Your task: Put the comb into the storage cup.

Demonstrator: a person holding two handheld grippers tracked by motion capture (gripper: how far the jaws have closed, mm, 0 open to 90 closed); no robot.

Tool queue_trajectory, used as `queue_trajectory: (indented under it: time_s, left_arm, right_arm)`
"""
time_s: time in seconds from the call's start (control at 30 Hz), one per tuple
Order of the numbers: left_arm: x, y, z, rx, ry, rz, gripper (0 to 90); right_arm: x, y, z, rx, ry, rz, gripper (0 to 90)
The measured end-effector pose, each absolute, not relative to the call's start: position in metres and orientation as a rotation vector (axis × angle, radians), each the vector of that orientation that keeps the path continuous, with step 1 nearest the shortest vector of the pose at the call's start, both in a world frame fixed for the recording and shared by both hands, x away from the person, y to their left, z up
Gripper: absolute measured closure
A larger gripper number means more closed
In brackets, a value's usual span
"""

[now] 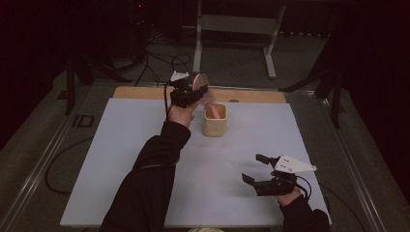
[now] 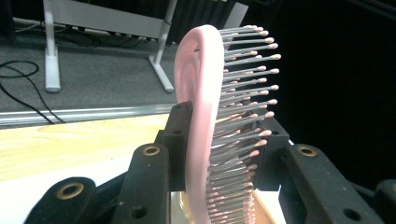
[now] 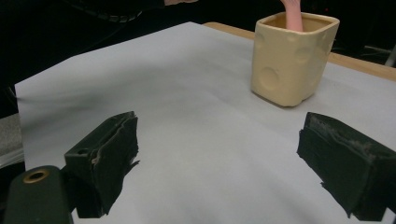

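The left gripper holds a pink brush by its head, jaws closed on it from both sides: one presses the smooth pink back, the other sits in the bristles. The brush's long axis runs steeply down from the jaws, and its handle dips into the open top of the cream cup, which stands at the far middle of the worktop. So the cup lies directly under and just right of the left gripper, and the handle is already inside the rim, leaning toward the cup's left wall. What is left is a straight lowering along that axis before letting go. The right gripper rests at the near right, well apart from the cup, with its jaws spread wide and nothing between them; the left hand is plainly the nearer one.
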State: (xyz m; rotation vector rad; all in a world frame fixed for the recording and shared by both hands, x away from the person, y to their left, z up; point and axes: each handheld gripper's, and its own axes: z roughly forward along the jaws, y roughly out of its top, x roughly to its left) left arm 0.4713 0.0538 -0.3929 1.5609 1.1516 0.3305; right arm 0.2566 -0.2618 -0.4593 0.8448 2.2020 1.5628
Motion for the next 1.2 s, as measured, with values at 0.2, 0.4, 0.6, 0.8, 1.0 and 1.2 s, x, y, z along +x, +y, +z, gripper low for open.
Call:
queue_trajectory:
  time_s: [0.2, 0.4, 0.6, 0.8, 1.0, 1.2]
  left_arm:
    - [0.472, 0.053, -0.399, 1.569, 1.155, 0.328, 65.9]
    - [0.473, 0.051, -0.406, 1.576, 1.159, 0.312, 65.9]
    - [0.474, 0.051, -0.410, 1.588, 1.159, 0.308, 65.8]
    - [0.474, 0.052, -0.414, 1.590, 1.160, 0.300, 65.7]
    - [0.475, 0.052, -0.414, 1.609, 1.135, 0.309, 65.4]
    - [0.477, 0.056, -0.415, 1.613, 1.137, 0.290, 64.8]
  right_arm:
    - [0.257, -0.262, -0.459, 0.849, 2.199, 1.567, 11.0]
    - [0.257, -0.263, -0.460, 0.851, 2.199, 1.570, 11.0]
    - [0.257, -0.263, -0.459, 0.855, 2.199, 1.570, 11.0]
    - [0.257, -0.263, -0.459, 0.854, 2.201, 1.569, 11.0]
    - [0.257, -0.262, -0.460, 0.857, 2.205, 1.569, 11.0]
    - [0.257, -0.263, -0.459, 0.861, 2.203, 1.577, 11.0]
